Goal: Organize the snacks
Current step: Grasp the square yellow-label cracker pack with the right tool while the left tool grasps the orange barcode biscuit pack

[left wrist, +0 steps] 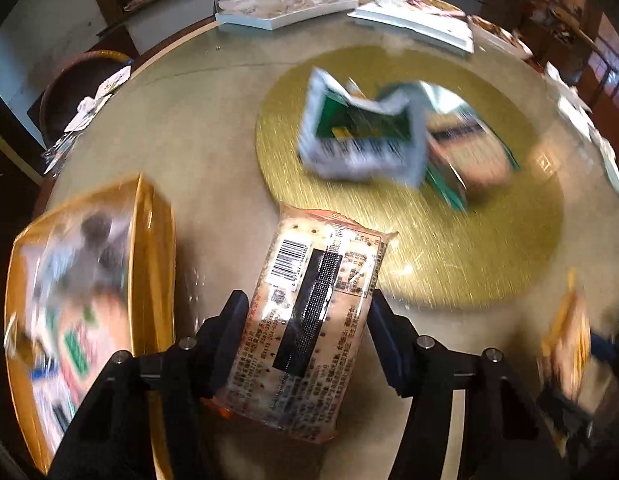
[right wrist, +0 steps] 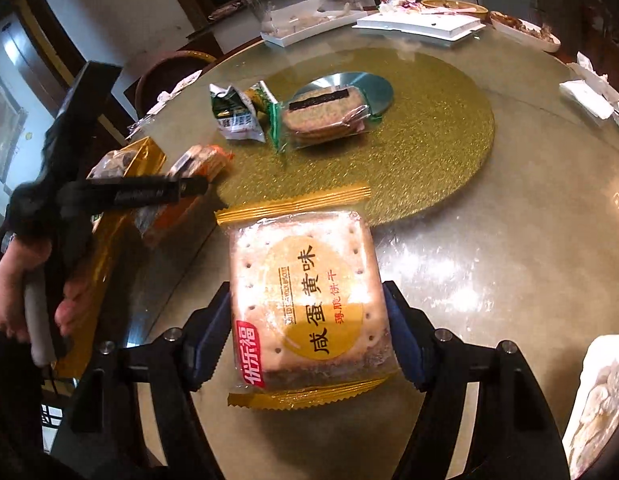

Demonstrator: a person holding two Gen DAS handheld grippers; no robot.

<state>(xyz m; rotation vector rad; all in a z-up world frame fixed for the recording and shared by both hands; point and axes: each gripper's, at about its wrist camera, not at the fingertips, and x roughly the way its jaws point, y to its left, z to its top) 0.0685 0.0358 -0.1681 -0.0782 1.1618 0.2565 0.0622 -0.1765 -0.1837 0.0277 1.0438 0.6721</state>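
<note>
Left gripper (left wrist: pixel 307 320) pinching orange-edged clear cracker packet (left wrist: pixel 309 320), long axis running ahead along fingers; gold box (left wrist: pixel 153 260) lying just left. Right gripper (right wrist: pixel 309 332) clamping yellow-labelled square biscuit pack (right wrist: pixel 305 304).

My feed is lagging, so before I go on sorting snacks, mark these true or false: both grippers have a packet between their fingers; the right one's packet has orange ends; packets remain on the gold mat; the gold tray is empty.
1. Both the left gripper and the right gripper have a packet between their fingers. True.
2. The right gripper's cracker packet has orange ends. False: they are gold; the orange-ended packet is in the left.
3. Packets remain on the gold mat. True.
4. The gold tray is empty. False: it holds wrapped snacks.
</note>
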